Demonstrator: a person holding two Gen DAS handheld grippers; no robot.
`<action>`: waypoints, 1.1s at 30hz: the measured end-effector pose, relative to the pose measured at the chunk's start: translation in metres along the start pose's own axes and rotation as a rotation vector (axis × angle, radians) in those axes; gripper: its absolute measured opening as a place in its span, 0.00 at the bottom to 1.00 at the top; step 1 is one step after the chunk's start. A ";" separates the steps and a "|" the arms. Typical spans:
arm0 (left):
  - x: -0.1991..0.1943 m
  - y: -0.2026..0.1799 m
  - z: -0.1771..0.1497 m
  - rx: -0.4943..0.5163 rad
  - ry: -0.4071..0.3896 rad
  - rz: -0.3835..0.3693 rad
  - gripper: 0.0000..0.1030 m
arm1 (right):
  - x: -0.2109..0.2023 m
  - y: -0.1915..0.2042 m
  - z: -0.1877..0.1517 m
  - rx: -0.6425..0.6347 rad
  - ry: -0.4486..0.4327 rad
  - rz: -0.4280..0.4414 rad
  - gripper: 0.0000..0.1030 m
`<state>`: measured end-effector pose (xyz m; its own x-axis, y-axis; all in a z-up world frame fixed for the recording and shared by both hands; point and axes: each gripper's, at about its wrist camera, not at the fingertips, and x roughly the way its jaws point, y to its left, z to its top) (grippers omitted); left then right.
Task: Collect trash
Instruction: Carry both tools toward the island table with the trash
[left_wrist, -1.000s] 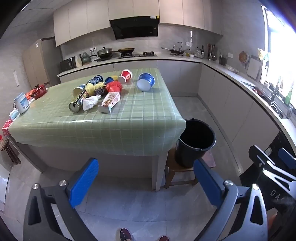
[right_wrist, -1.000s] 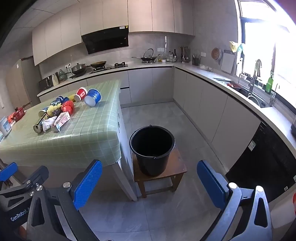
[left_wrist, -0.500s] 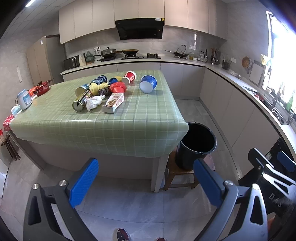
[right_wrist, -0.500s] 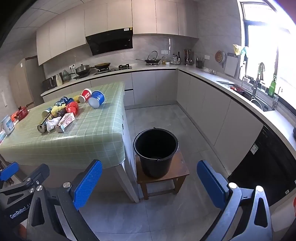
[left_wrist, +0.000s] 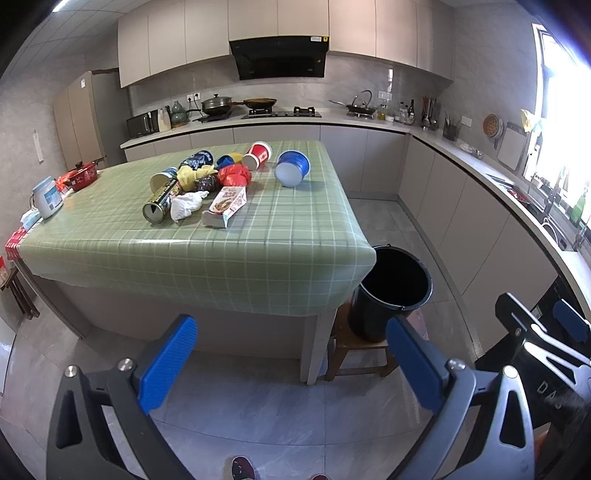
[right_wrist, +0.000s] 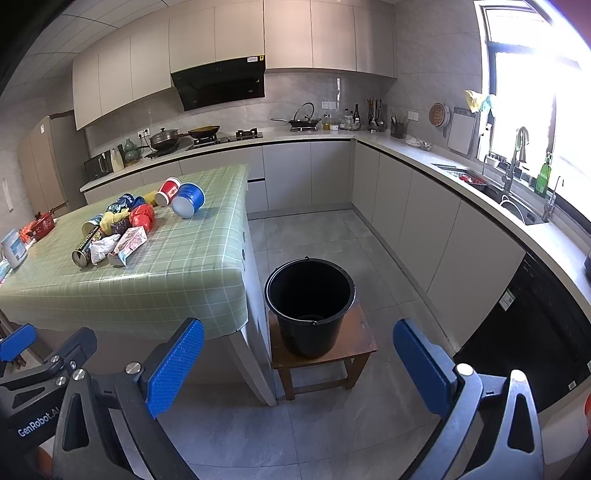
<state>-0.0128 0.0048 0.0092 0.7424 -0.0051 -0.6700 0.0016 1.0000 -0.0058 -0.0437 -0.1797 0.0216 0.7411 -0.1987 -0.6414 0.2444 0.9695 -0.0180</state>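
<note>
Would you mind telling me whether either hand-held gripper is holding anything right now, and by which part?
Nothing is held: the left hand-held gripper and right hand-held gripper are both open and empty.

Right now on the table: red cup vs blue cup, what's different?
Colour: the red cup is red with a white rim band; the blue cup is blue with a pale end showing. Size: the blue cup looks wider and squatter, the red cup narrower. Place: the blue cup lies nearer the table edge on the black bucket side; the red cup sits against the trash pile. Shared: both lie tipped on their sides, untouched.
</note>
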 end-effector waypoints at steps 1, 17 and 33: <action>0.000 0.000 0.000 0.000 0.000 -0.001 1.00 | 0.000 0.000 0.000 0.000 0.000 -0.001 1.00; 0.002 0.004 0.003 0.001 -0.001 0.008 1.00 | 0.005 0.003 0.004 0.001 0.003 0.004 1.00; 0.008 0.025 0.010 -0.014 0.000 0.022 1.00 | 0.008 0.021 0.011 -0.003 0.005 0.012 1.00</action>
<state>0.0000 0.0299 0.0109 0.7424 0.0172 -0.6697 -0.0244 0.9997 -0.0014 -0.0252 -0.1623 0.0246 0.7406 -0.1862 -0.6456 0.2334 0.9723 -0.0127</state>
